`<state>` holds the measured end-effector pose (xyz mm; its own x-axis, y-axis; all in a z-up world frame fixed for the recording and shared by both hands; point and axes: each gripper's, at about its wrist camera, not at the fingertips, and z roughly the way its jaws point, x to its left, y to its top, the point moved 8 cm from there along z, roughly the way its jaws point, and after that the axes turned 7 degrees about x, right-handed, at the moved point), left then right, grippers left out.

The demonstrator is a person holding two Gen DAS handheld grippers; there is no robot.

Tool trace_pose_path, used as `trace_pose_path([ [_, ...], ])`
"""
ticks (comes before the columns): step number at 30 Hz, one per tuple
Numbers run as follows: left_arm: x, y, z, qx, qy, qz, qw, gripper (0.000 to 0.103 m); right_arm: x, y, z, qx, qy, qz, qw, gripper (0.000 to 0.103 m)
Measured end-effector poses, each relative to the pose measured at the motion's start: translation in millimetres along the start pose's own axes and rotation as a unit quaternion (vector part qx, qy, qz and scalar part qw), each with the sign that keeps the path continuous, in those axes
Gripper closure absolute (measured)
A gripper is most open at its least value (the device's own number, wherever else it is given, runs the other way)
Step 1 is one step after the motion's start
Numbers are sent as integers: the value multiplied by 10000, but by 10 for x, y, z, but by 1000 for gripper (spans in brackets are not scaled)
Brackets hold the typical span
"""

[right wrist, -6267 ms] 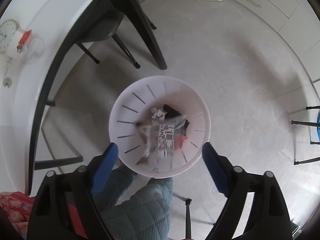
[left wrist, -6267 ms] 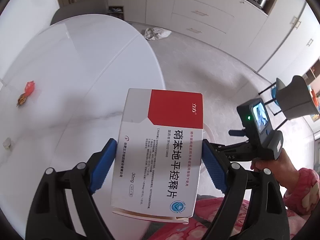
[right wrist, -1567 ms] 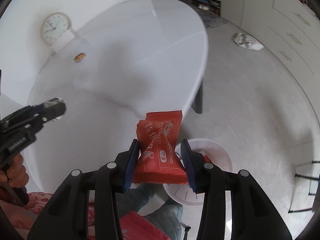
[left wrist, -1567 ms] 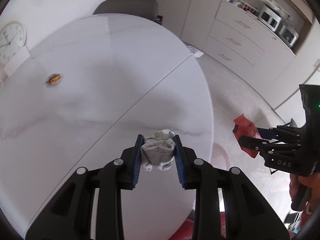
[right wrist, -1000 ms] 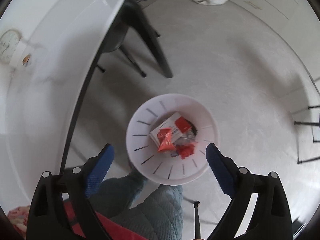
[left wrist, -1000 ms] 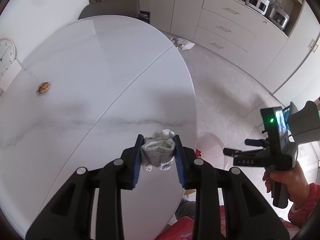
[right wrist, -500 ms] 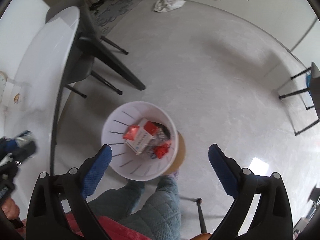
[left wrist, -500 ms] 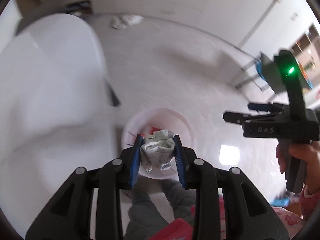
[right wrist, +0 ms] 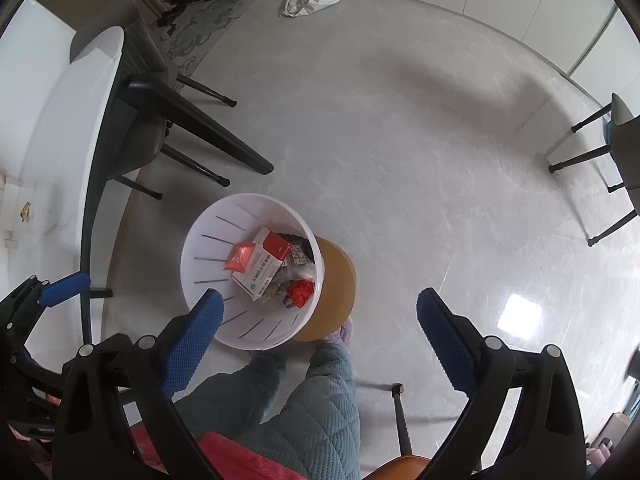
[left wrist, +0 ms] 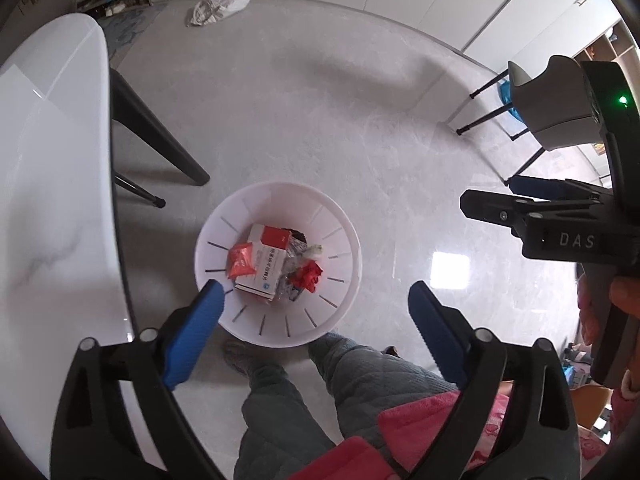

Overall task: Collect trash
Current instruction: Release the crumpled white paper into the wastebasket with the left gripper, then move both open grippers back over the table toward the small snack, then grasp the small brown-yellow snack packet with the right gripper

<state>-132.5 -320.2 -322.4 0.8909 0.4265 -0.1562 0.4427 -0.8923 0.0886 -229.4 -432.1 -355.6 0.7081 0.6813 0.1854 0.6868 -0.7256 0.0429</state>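
A white trash bin (left wrist: 344, 308) stands on the floor by the table; it also shows in the right wrist view (right wrist: 200, 240). In it lie a red-and-white medicine box (left wrist: 266, 262), an orange-red snack wrapper (left wrist: 240, 260), a red wrapper (left wrist: 306, 276) and a small pale wad (left wrist: 315, 251). My left gripper (left wrist: 314, 328) hangs open and empty above the bin. My right gripper (right wrist: 318, 326) is open and empty, higher and to the right of the bin.
The white oval table (left wrist: 52, 184) is at the left with black legs (left wrist: 156, 136). A small piece of trash (right wrist: 25, 210) lies on it. A white bag (left wrist: 218, 6) lies on the far floor. A grey chair (left wrist: 552, 104) stands right. My legs (left wrist: 304, 396) are below.
My left gripper has opened and the crumpled paper has dropped out of it toward the bin. The right gripper stays open and has drawn back a little.
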Motion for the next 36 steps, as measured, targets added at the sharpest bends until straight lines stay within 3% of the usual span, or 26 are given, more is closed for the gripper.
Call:
trace_pose_path([
  [6, 276, 38, -353, -583, 311, -337, 9972, 13, 351, 99, -91, -140, -55, -450, 9989, 6],
  [9, 695, -38, -684, -996, 538, -950, 9890, 13, 716, 192, -151, -251, -4, -878, 9958, 6],
  [11, 1063, -167, -923, -1228, 694, -1468, 9791, 13, 1136, 254, -189, -317, 139, -1309, 9908, 6],
  [15, 1814, -604, -1384, -1609, 1061, -2459, 9499, 8, 2055, 313, -249, -441, 414, -2269, 9720, 4],
  [19, 2520, -1265, -1715, -1757, 1495, -3356, 9133, 8, 2958, 244, -250, -494, 602, -3161, 9455, 3],
  [21, 2828, -1616, -1803, -1779, 1551, -3816, 8937, 8, 3380, 176, -223, -460, 693, -3543, 9314, 3],
  [26, 3393, -2254, -1892, -1797, 1522, -4636, 8542, 8, 4408, -50, -90, -318, 805, -4436, 8920, 3],
  [30, 3792, -2613, -1883, -1796, 1500, -5033, 8319, 8, 5086, -155, 85, -167, 761, -4907, 8678, 3],
  [33, 4071, -2785, -1834, -1810, 1393, -5284, 8177, 8, 5461, -150, 234, -48, 695, -5107, 8569, 3],
  [36, 4358, -2895, -1746, -1765, 1321, -5454, 8086, 8, 5904, -84, 431, 29, 549, -5300, 8462, 3],
])
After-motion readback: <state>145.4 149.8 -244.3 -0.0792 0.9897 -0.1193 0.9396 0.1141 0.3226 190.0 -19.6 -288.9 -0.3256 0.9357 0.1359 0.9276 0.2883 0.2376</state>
